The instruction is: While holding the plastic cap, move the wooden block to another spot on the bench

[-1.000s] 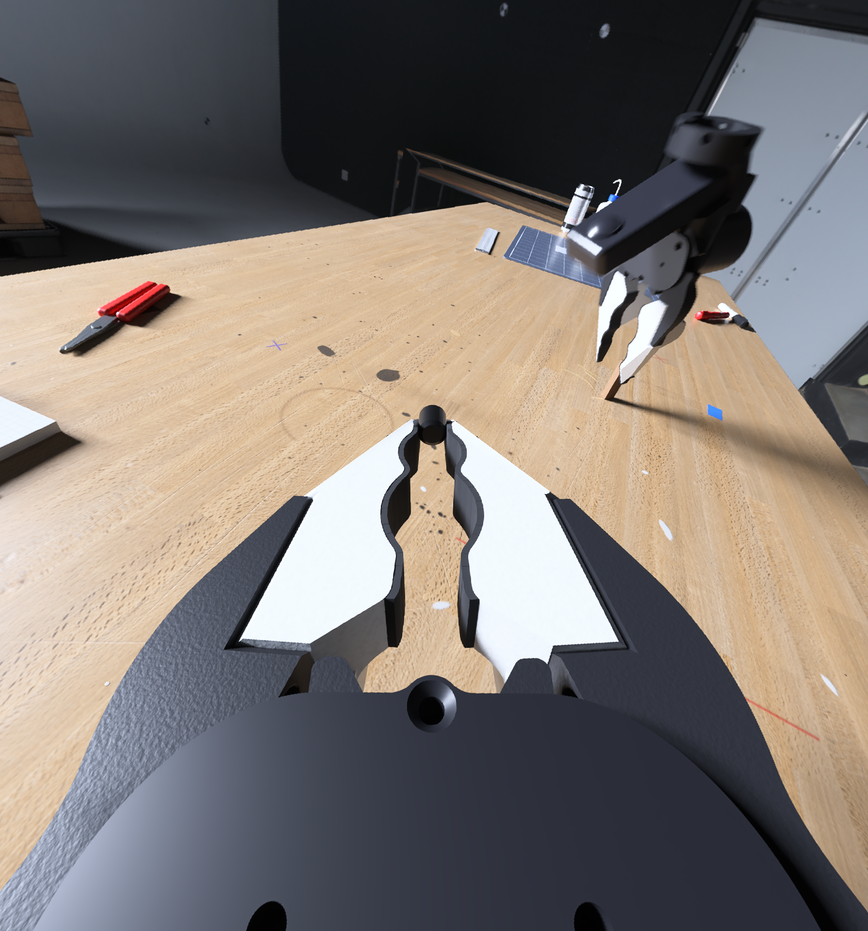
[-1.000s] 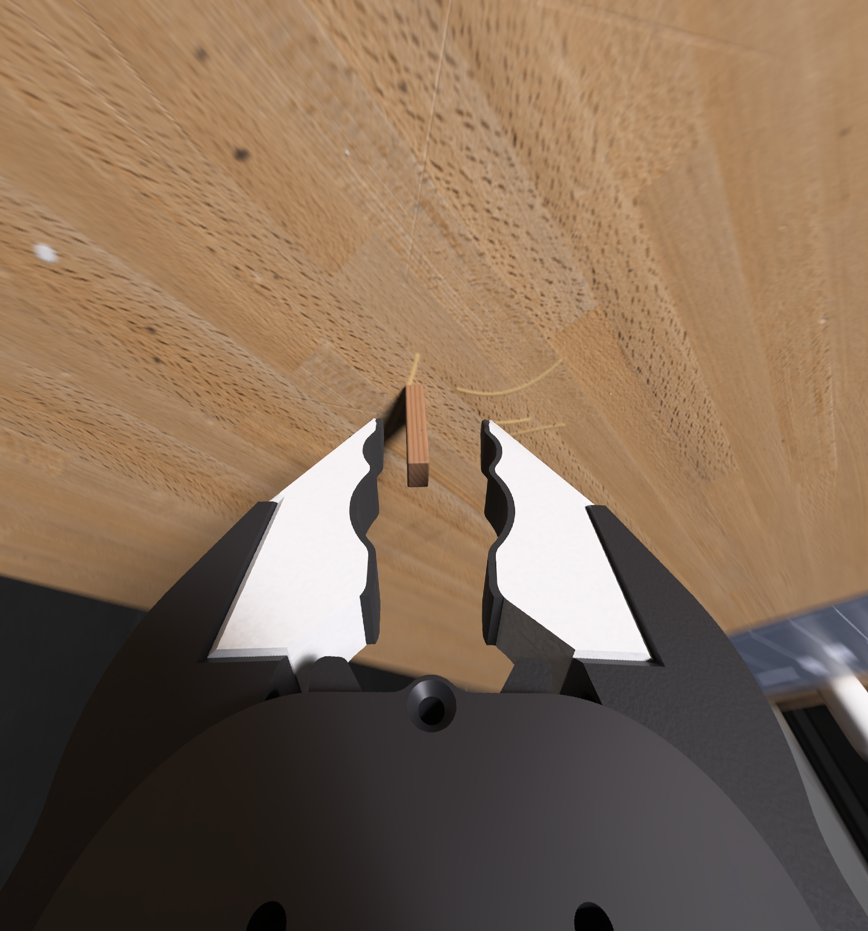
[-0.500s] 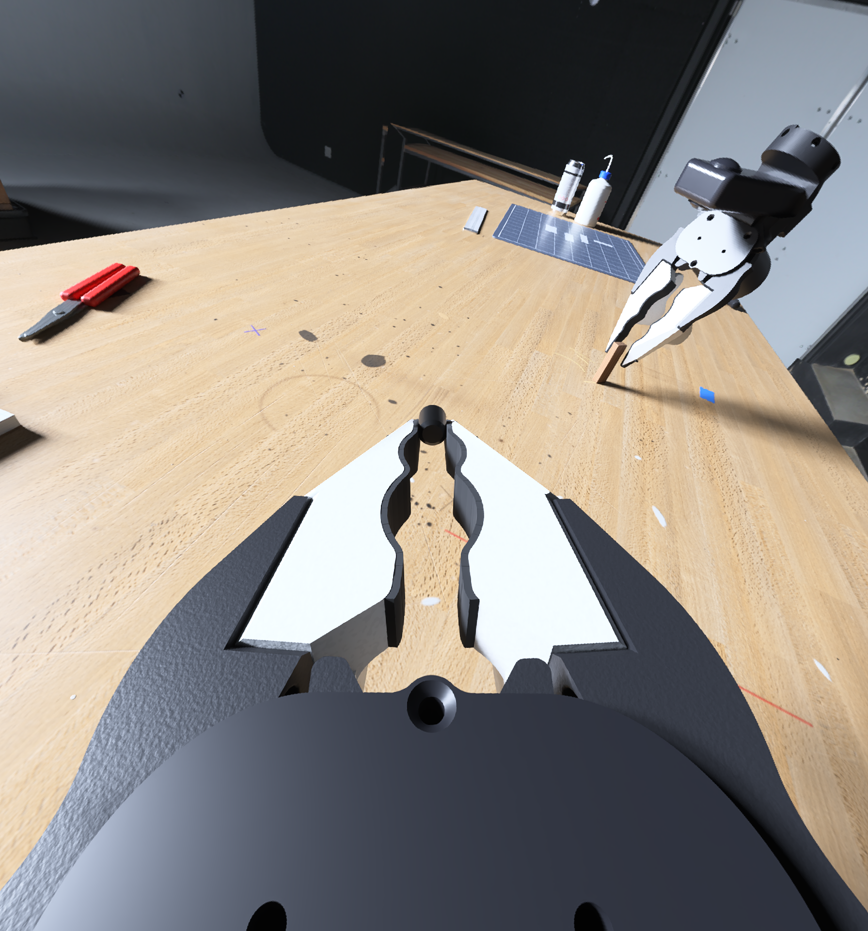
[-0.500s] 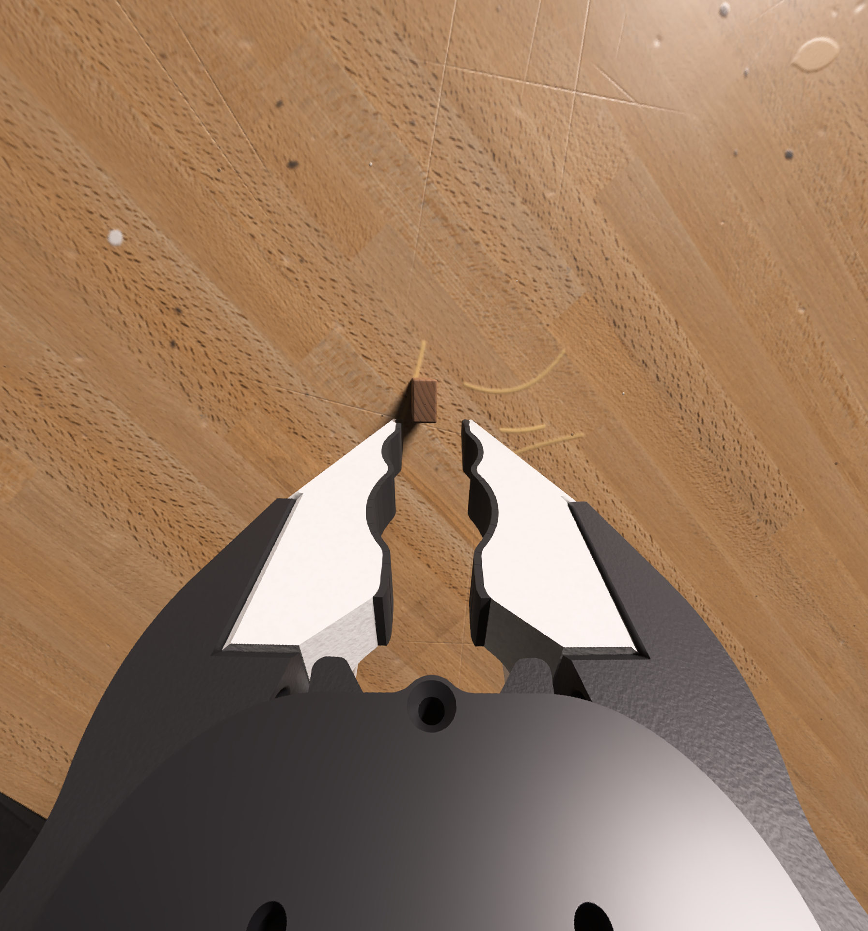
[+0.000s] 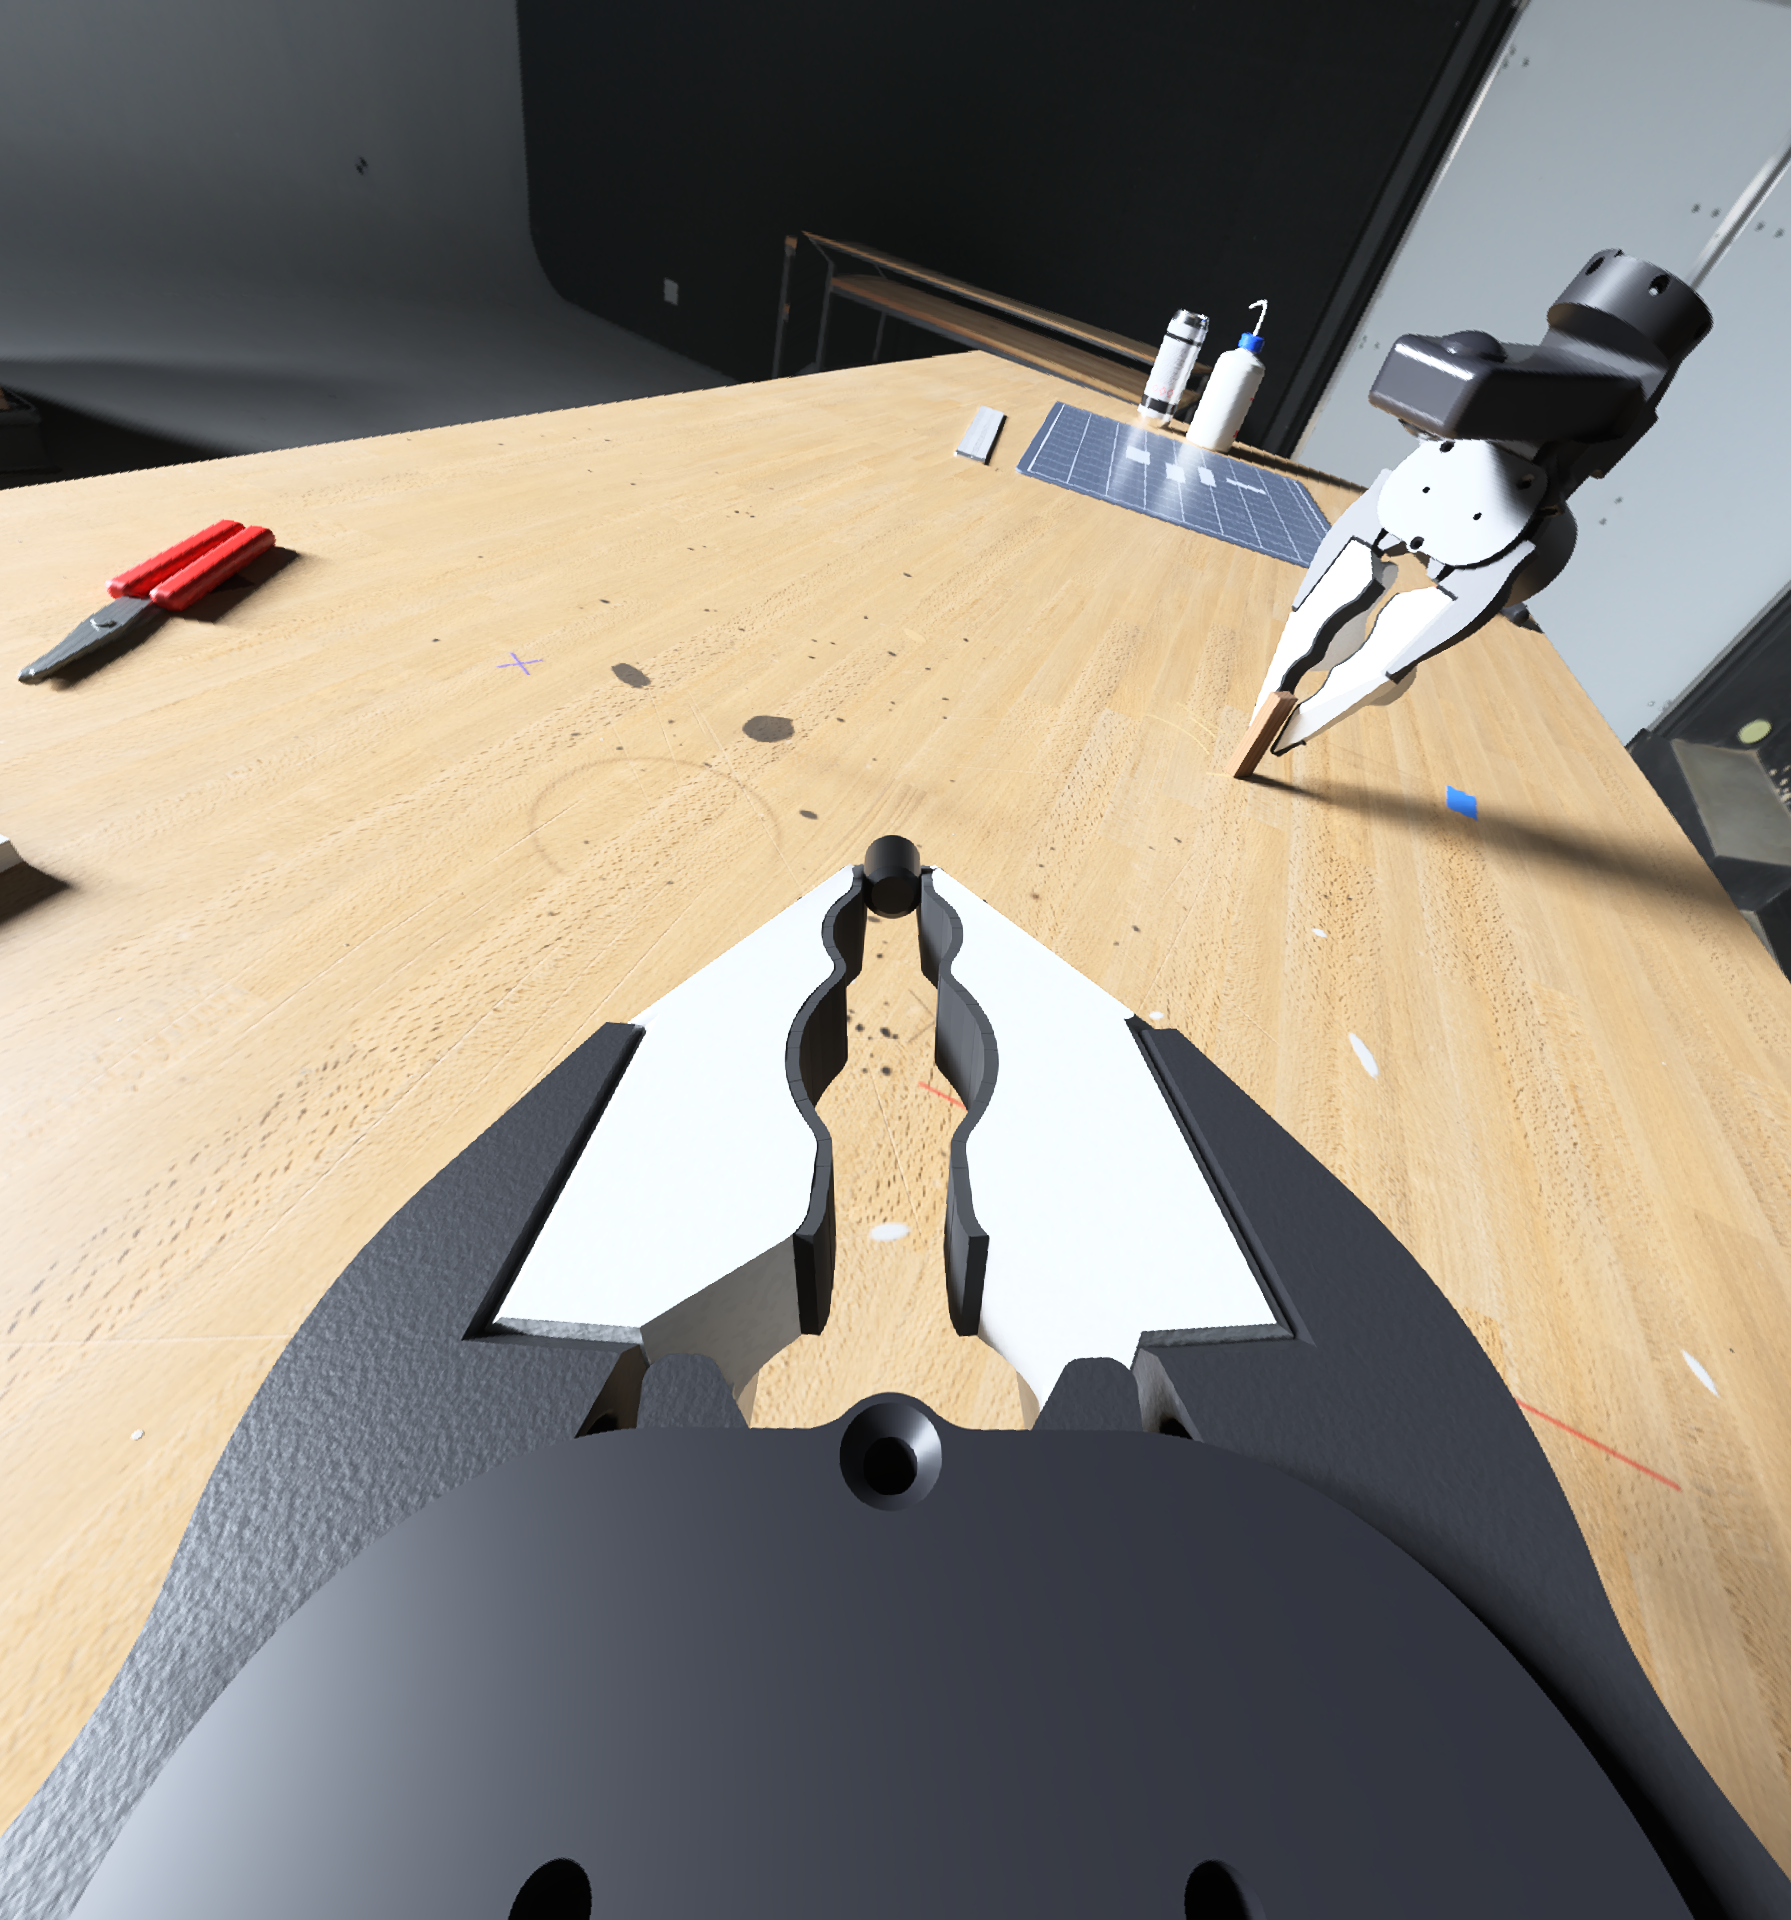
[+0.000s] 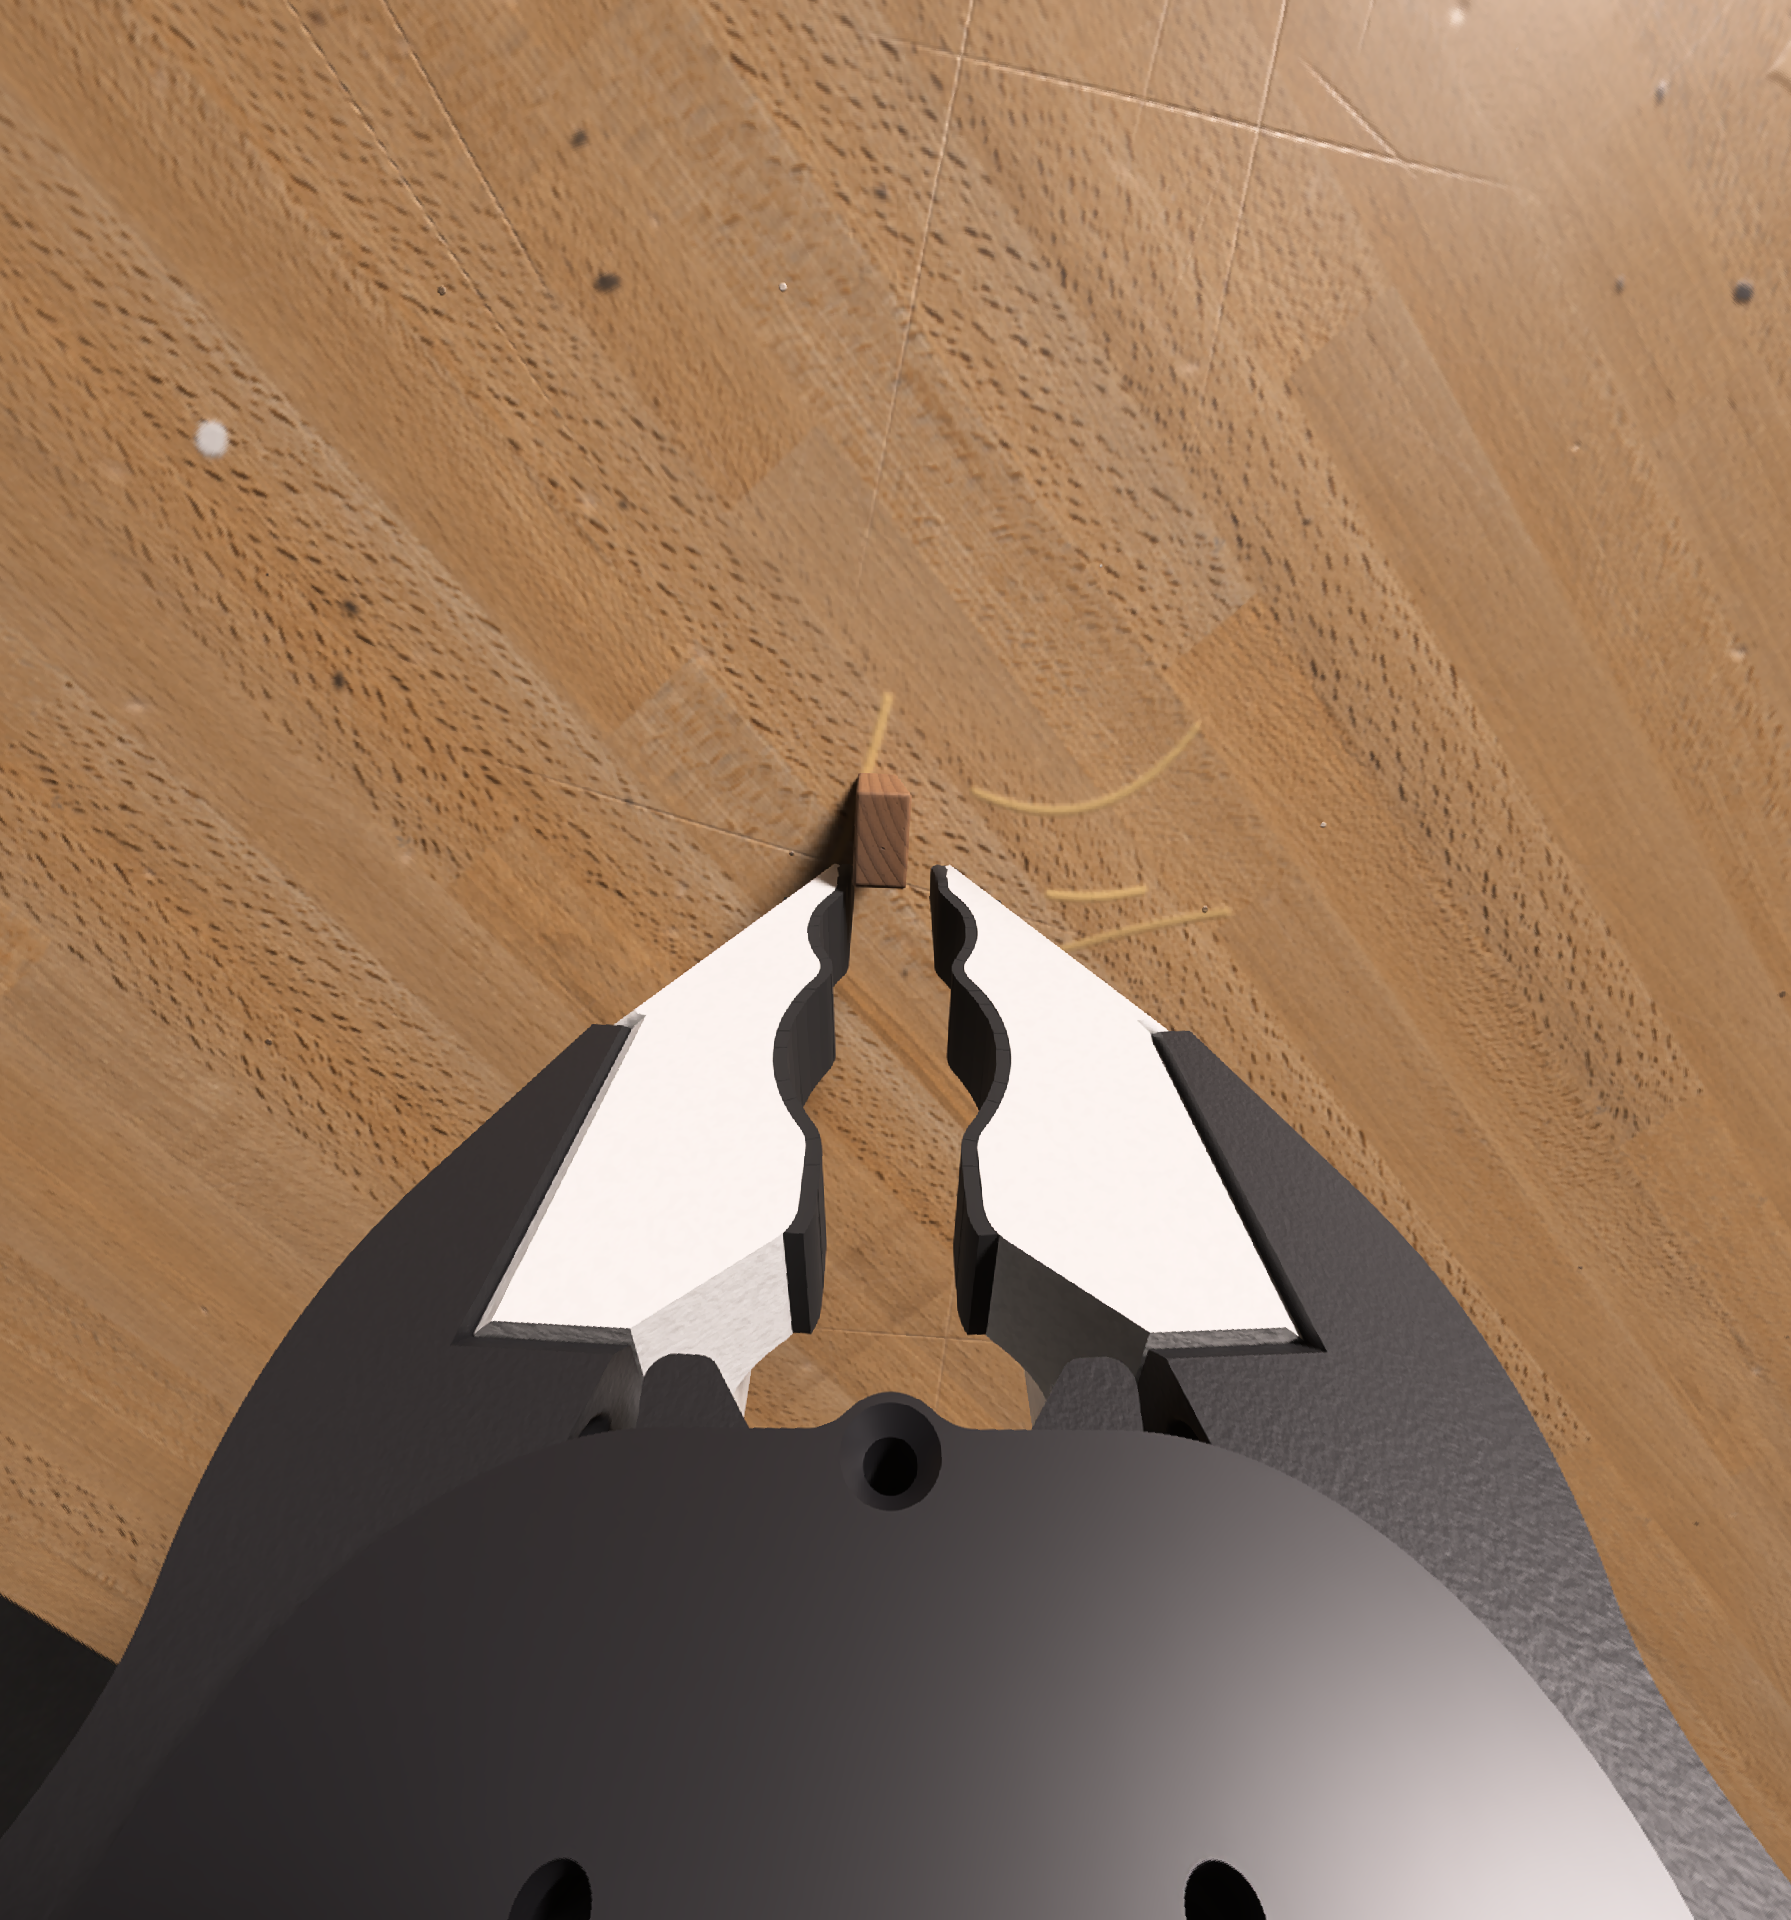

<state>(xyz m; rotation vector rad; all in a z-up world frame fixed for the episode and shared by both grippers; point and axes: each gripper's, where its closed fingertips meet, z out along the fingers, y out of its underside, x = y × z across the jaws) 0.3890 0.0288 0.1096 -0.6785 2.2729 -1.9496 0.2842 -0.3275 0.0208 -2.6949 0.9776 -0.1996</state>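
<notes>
Wooden block [image 6: 880,840]: you had it standing on end on the bench [image 6: 1390,520], leaning a little, near the far right edge as the left wrist view showed it [image 5: 1263,736]. It was not lifted; its foot rested on the wood beside a few pale curved scratches.

Right gripper [image 6: 889,883]: you held it steeply above the block, jaws parted to a narrow gap, wider than the block. The left fingertip [image 6: 837,883] sat against or just beside the block's side; the other tip stood apart from it. Nothing was clamped. Judged from this, the tips had been set to straddle the block before closing, and the grasp was not yet made.

Plastic cap [image 5: 890,876]: small, black, round, pinched at the very tips of the left gripper [image 5: 890,883], whose jaws were closed onto it. You kept it low over the middle of the bench, well apart from the block, probably so that the other gripper had room.

Elsewhere on the bench: red-handled pliers [image 5: 148,594] far left; a dark gridded mat [image 5: 1171,480], a white squeeze bottle [image 5: 1229,390] and a metal flask [image 5: 1175,364] at the far end.
</notes>
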